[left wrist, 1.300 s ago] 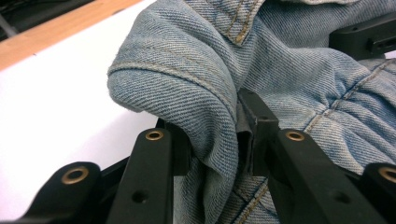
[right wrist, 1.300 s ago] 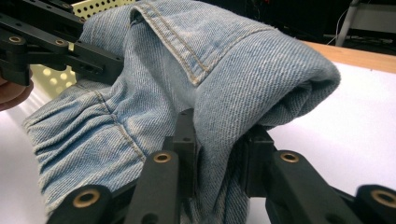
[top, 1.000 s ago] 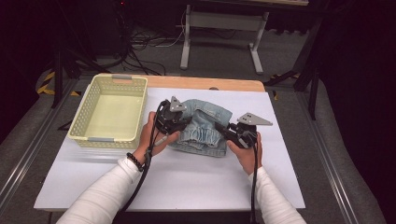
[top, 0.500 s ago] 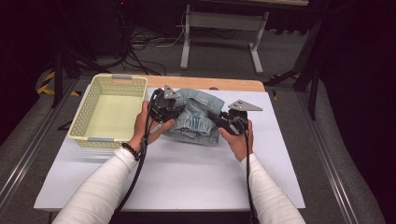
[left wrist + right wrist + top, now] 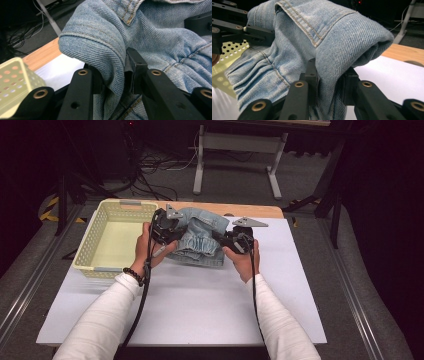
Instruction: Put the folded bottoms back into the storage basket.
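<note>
Both claws are carrying the soft, folded light-blue denim garment (image 5: 200, 237) closer to the pale yellow perforated plastic basket (image 5: 107, 245); left claw (image 5: 112, 77) and right claw (image 5: 328, 80) are each pinching a thick, limp fold, keeping the bundle from sagging.

Left hand-held gripper (image 5: 176, 231) and right hand-held gripper (image 5: 223, 239), facing inward, jaws clamped.

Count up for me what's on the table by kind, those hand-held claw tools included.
Denim garments: 1, the folded jeans
Baskets: 1, the pale yellow basket
Grippers: 2, the left gripper and the right gripper, each clamped on the jeans
Total: 4
</note>
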`<state>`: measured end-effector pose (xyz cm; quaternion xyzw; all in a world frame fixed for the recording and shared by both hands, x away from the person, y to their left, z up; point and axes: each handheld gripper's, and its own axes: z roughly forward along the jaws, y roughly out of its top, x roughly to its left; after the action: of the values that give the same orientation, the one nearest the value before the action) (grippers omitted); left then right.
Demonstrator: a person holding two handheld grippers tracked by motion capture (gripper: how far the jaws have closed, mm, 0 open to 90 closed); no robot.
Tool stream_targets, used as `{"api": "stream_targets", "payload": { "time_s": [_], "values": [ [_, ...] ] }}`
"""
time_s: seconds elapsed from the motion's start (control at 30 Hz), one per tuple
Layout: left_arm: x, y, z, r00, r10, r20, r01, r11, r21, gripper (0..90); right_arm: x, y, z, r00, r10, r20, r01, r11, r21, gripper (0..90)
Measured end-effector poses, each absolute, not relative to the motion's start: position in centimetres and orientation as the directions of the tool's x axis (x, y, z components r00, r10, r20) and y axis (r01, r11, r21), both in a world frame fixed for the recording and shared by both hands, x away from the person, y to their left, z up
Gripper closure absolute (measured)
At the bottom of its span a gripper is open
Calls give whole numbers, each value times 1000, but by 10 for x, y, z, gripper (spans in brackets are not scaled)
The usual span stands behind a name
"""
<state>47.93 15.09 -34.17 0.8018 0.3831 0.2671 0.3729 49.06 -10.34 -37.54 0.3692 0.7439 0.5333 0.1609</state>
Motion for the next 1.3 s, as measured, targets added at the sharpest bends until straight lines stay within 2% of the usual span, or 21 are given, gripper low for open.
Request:
{"api": "stream_targets", "payload": {
  "time_s": [0.93,1.3],
  "values": [
    [468,221,-309,426,886,183,449,-382,808,705,508,-24,-351,-740,651,167,343,151,927,722],
    [473,254,-313,369,916,155,491,-334,805,707,518,14,-355,-749,636,186,368,165,915,721]
  ]
}}
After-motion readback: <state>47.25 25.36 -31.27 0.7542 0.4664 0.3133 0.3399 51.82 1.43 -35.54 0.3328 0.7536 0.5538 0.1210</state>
